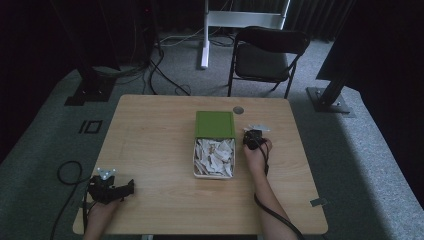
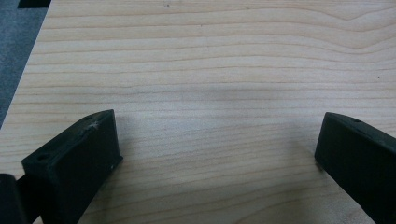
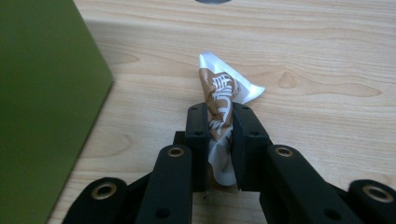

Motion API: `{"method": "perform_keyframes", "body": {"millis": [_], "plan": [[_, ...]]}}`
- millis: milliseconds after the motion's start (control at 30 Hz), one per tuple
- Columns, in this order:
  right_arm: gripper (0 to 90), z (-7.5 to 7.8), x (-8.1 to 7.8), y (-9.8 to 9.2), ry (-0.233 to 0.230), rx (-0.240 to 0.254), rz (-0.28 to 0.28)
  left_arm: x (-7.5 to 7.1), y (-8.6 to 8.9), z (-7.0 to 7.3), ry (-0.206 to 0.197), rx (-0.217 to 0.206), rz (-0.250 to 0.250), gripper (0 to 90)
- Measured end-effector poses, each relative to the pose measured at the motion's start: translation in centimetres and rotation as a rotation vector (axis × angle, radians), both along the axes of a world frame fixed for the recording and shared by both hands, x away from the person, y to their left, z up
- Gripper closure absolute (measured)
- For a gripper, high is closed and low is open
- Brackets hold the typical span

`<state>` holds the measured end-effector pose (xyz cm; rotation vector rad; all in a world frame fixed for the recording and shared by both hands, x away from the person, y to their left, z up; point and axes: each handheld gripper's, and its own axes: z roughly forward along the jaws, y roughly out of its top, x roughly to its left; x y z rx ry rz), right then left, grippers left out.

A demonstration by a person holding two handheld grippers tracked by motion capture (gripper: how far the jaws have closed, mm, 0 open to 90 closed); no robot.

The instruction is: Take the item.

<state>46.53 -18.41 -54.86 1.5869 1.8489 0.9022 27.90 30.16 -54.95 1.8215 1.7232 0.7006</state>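
Black jaws of the right gripper (image 3: 219, 135) stand close together, pinching a crumpled brown-and-white packet (image 3: 224, 100) that sticks up between the pads, its upper end fanning out above them. Just left of it in the right gripper view lies the green lid (image 3: 42, 107) of the box (image 1: 214, 172), which sits mid-table, full of more white packets. A few loose packets (image 1: 257, 126) lie on the table (image 1: 150, 140) just beyond the right gripper, near a small grey disc (image 1: 238, 110). At the near left corner, the left gripper (image 2: 217, 149) rests low over bare wood, its jaws spread wide with nothing between them. Behind the table stands a dark chair (image 1: 267, 55).
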Motion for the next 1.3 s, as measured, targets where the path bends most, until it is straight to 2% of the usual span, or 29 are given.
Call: {"method": "perform_keyframes", "body": {"millis": [100, 233, 500, 667, 767, 867, 1300], "plan": [[72.9, 0.1, -0.1, -0.2, 0.006, 0.016, 0.006, 0.0, 0.0, 0.0, 0.0, 0.0, 0.0, 0.7], [58.1, 0.6, -0.3, -0.4, 0.005, 0.06, 0.023, 0.0, 0.0, 0.0, 0.0, 0.0, 0.0, 0.7], [42.2, 2.7, -1.1, -0.8, -0.048, 0.117, 0.066, 0.0, 0.0, 0.0, 0.0, 0.0, 0.0, 0.7], [38.6, 3.5, -1.7, -1.7, -0.065, 0.113, 0.055, 0.0, 0.0, 0.0, 0.0, 0.0, 0.0, 0.7], [37.5, 3.7, -2.1, -2.4, -0.064, 0.132, 0.049, 0.0, 0.0, 0.0, 0.0, 0.0, 0.0, 0.7], [34.3, 3.9, -2.5, -3.1, -0.083, 0.122, 0.036, 0.0, 0.0, 0.0, 0.0, 0.0, 0.0, 0.7], [25.1, 3.9, -4.4, -5.6, -0.094, 0.102, -0.006, 0.0, 0.0, 0.0, 0.0, -0.001, 0.001, 0.7]]}}
